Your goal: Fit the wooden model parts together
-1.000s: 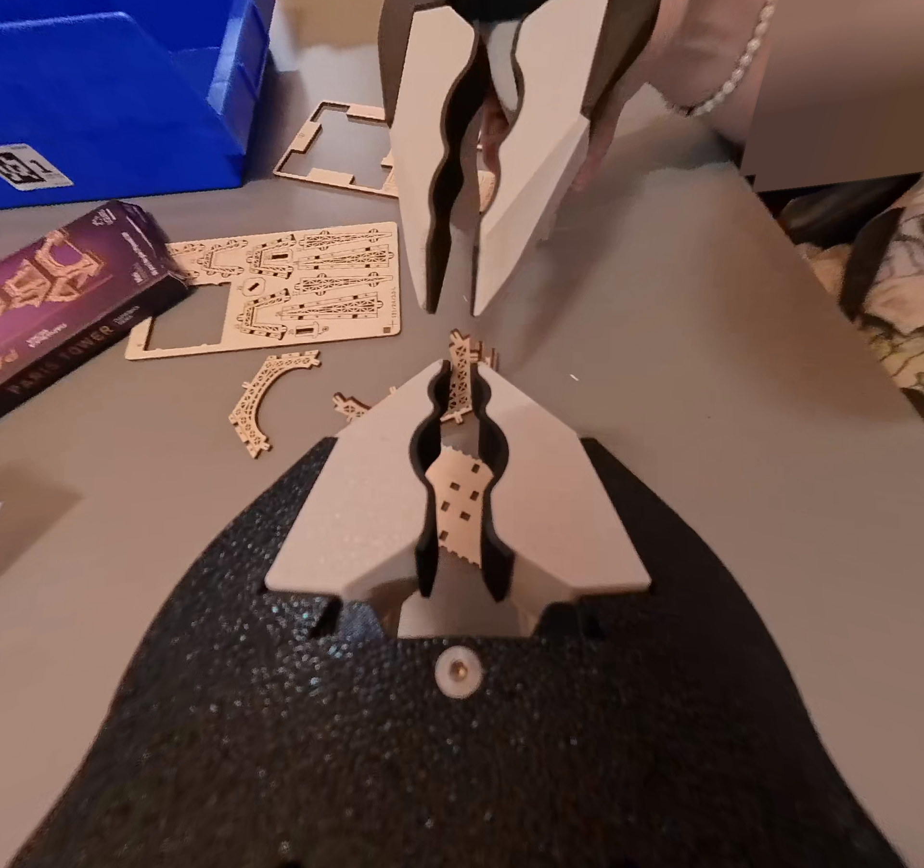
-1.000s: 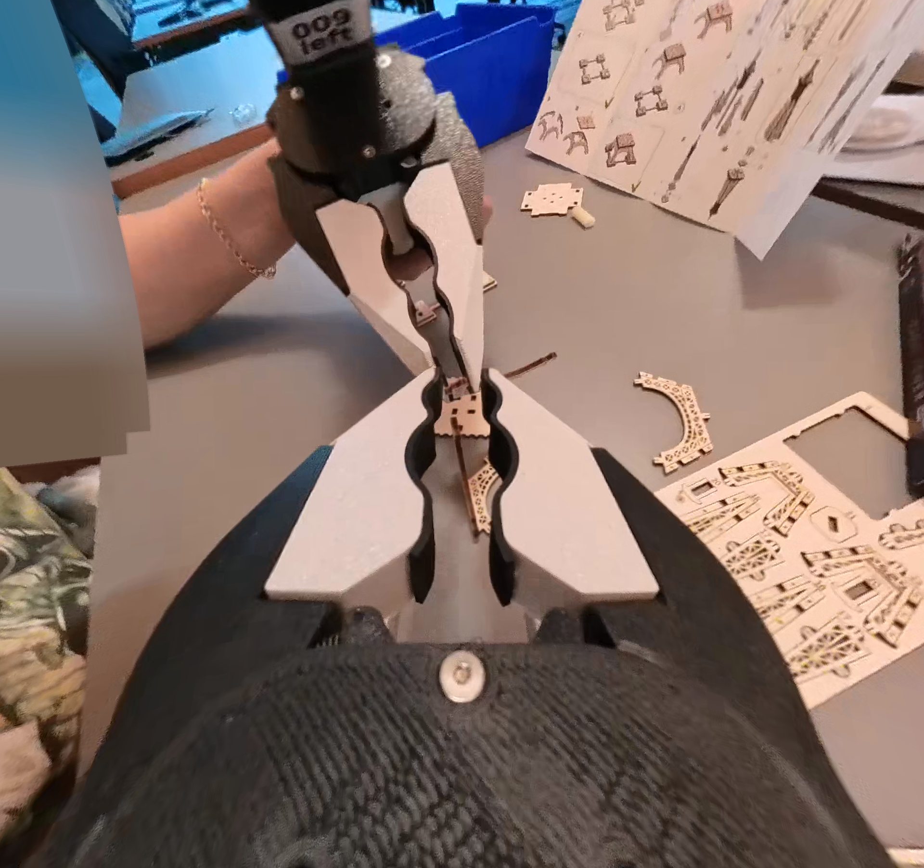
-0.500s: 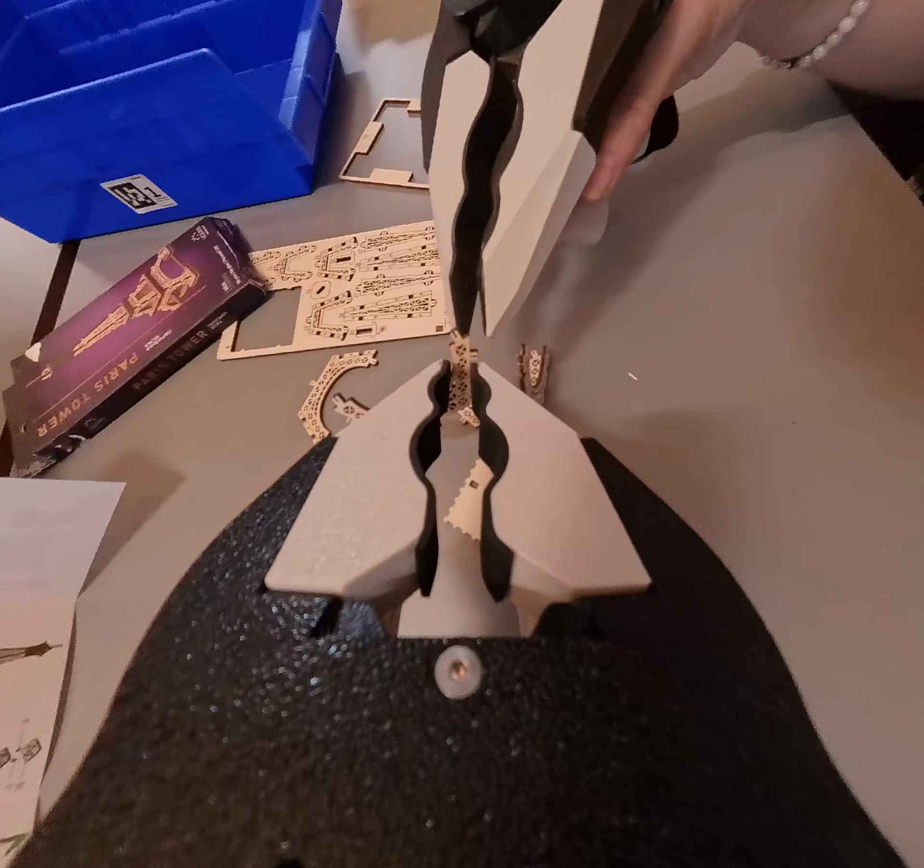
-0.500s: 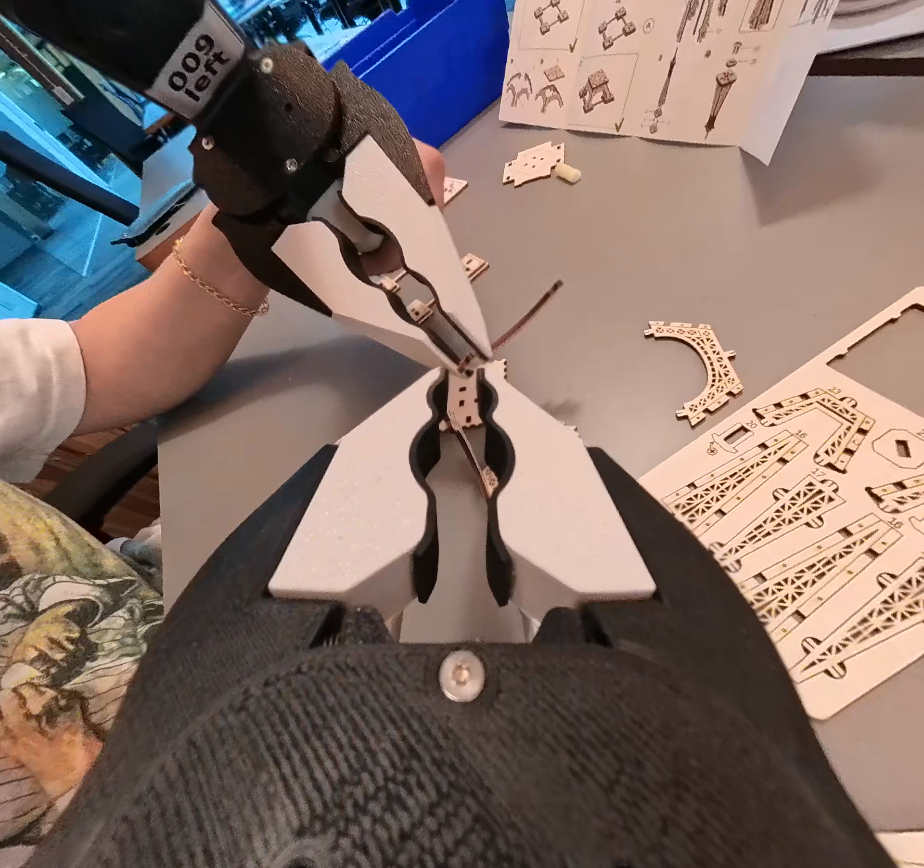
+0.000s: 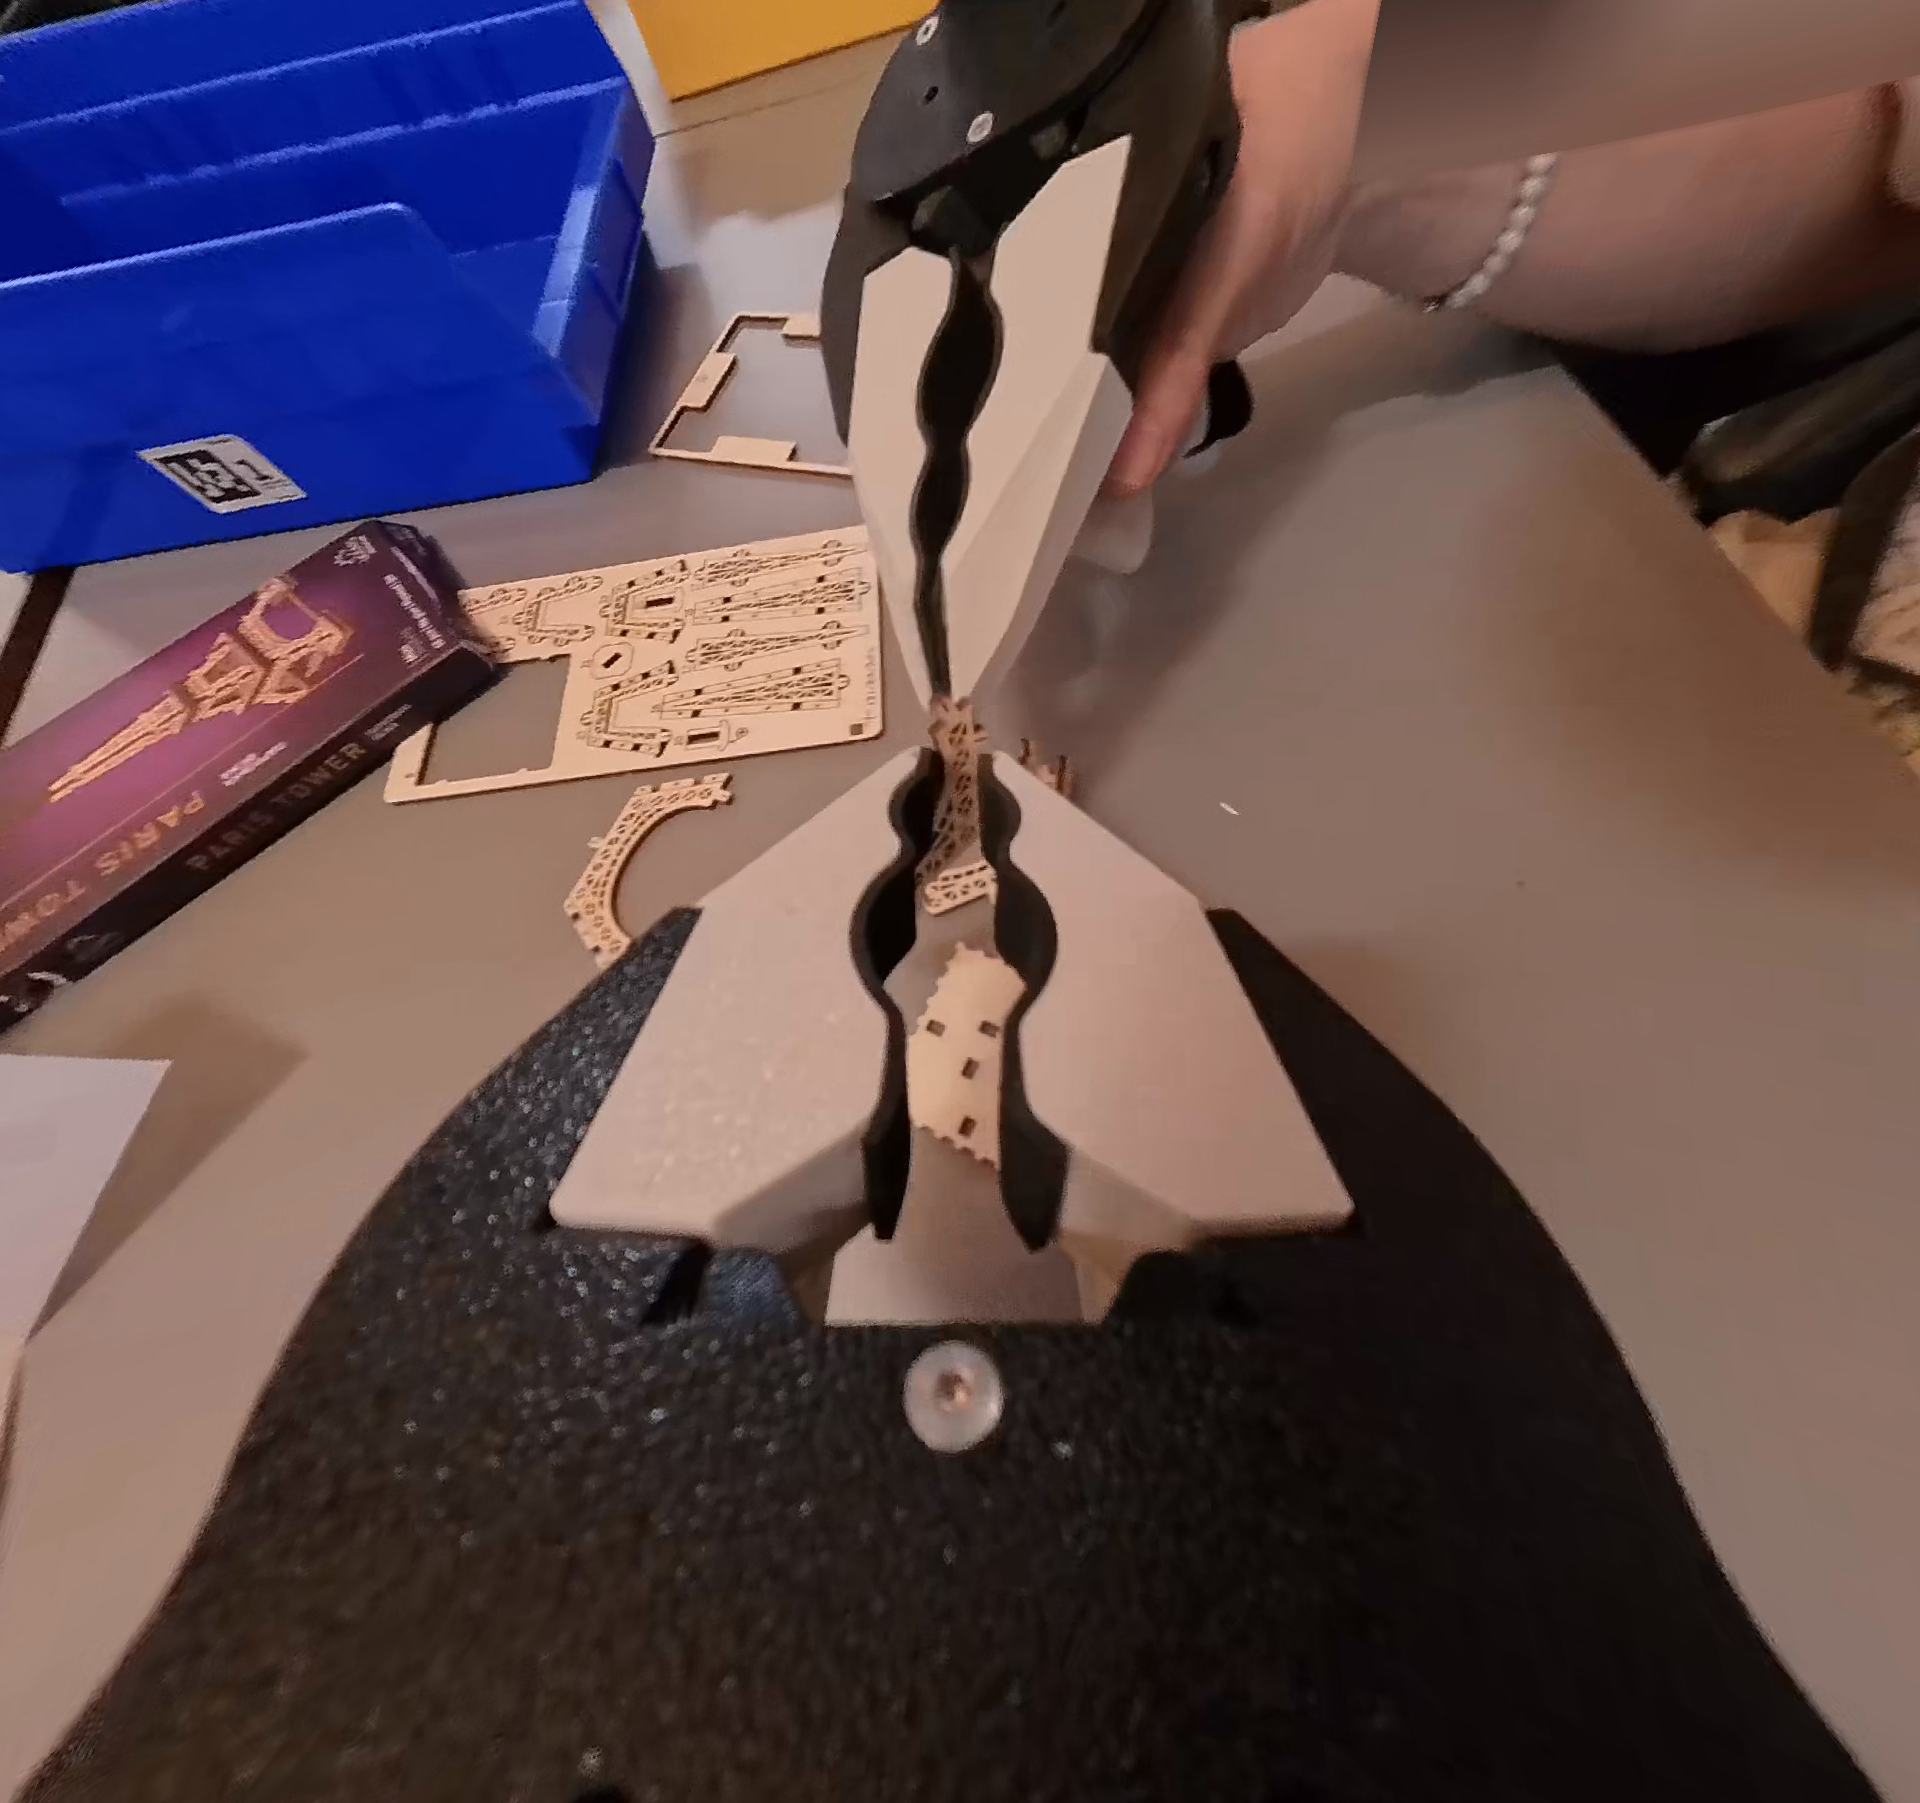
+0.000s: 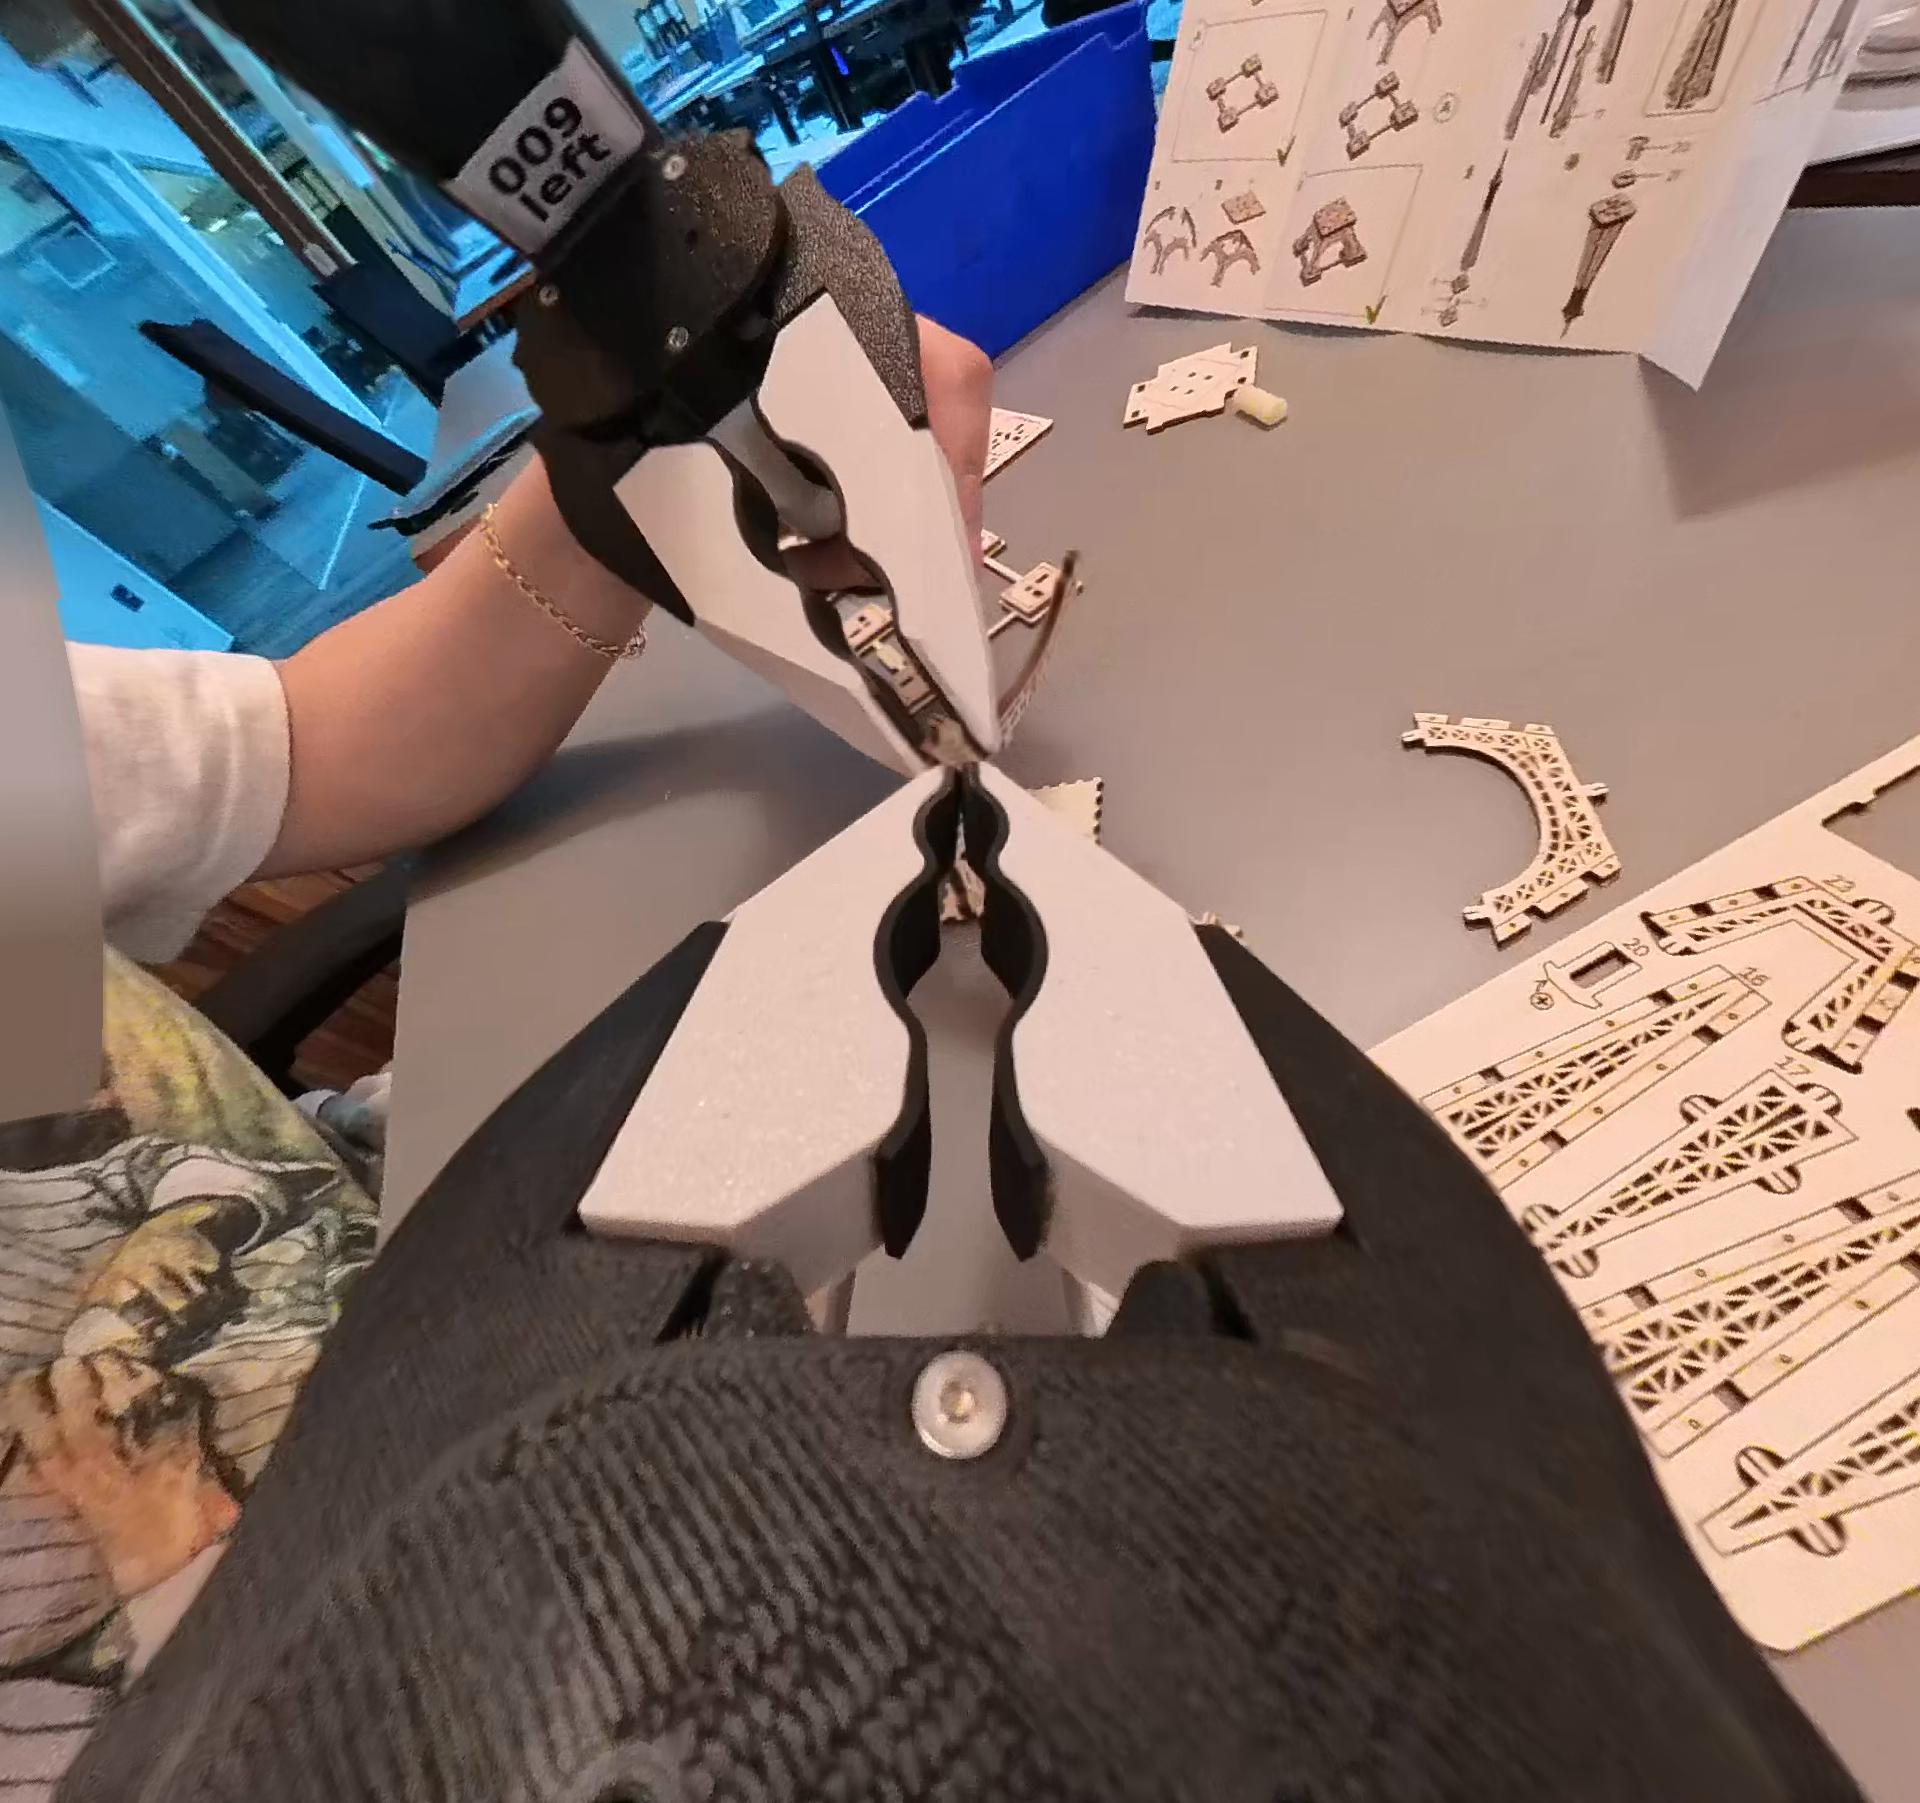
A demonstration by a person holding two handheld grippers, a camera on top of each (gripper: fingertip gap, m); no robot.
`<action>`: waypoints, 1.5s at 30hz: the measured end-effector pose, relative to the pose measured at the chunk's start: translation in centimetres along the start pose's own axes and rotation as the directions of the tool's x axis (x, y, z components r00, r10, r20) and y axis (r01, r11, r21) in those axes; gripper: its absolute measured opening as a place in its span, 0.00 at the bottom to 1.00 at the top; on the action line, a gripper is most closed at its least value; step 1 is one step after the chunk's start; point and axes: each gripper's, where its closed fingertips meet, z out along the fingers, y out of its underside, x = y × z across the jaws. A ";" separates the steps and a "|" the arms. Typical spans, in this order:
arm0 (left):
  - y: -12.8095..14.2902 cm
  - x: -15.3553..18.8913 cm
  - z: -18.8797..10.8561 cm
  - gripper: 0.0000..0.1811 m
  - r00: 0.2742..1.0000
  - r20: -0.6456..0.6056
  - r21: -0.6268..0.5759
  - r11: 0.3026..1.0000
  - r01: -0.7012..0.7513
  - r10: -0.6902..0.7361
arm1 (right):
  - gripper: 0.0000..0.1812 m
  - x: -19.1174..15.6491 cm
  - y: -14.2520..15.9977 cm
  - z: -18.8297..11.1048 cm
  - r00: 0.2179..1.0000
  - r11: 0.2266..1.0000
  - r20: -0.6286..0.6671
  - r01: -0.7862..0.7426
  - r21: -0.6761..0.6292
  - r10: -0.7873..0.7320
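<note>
In the left wrist view my left gripper (image 5: 951, 766) is shut on a small wooden assembly: a square plate with slots (image 5: 961, 1052) and a lattice leg (image 5: 954, 818) that rises between my fingers. My right gripper (image 5: 945, 704) comes down from above, shut, and pinches the top of that lattice leg. In the right wrist view my right gripper (image 6: 961, 782) is shut on the thin lattice leg (image 6: 966, 849), seen edge-on. My left gripper (image 6: 961, 751) meets it tip to tip, with the wooden assembly (image 6: 888, 662) between its fingers. Both are held above the grey table (image 5: 1403, 818).
A blue bin (image 5: 291, 226), a purple model box (image 5: 208, 725), a sheet of uncut parts (image 5: 707, 673), an empty frame (image 5: 743, 403) and a loose arch (image 5: 623, 849) lie to the left. An instruction sheet (image 6: 1507, 91) and a small plate piece (image 6: 1195, 387) lie farther off. Both grippers' tips are close together, under 4 cm apart. The left tips stand about 12 cm off the loose arch (image 5: 623, 849). Seen from the right wrist view (image 6: 1565, 813) as well.
My right gripper has closed from open onto the lattice leg. The two grippers have come tip to tip and both have tilted and risen a little above the table.
</note>
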 end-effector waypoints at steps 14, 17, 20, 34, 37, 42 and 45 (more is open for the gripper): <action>0.2 -0.6 0.4 0.02 0.995 0.072 -0.075 0.995 -0.062 0.067 | 0.02 0.0 -0.5 0.3 0.995 0.999 -0.090 0.053 -0.002 -0.053; 0.0 -0.6 0.3 0.02 0.994 0.081 -0.070 0.995 -0.072 0.078 | 0.01 -0.2 -0.7 0.3 0.995 0.998 -0.086 0.054 0.016 -0.052; -0.1 -0.6 0.2 0.02 0.993 0.086 -0.074 0.994 -0.078 0.084 | 0.01 -0.3 -0.8 0.2 0.996 0.999 -0.083 0.034 0.027 -0.032; -0.5 0.3 -0.5 0.03 0.986 -0.161 -0.032 0.998 -0.057 0.051 | 0.00 -0.5 -0.6 -0.7 0.992 0.990 -0.060 -0.104 0.097 0.110; -1.0 0.4 -0.7 0.00 0.963 -0.270 0.004 1.000 0.002 -0.001 | 0.00 -0.8 -0.4 -1.0 0.994 0.993 -0.069 -0.076 0.094 0.083; -2.1 0.9 -0.8 0.03 0.902 -0.431 0.054 0.997 0.061 -0.032 | 0.00 -1.2 -0.7 -1.3 0.995 0.990 -0.078 -0.059 0.126 0.069; -2.1 0.7 -0.6 0.04 0.885 -0.463 0.037 0.997 0.065 -0.040 | 0.00 -1.4 -1.0 -1.3 0.995 0.990 -0.087 -0.039 0.136 0.052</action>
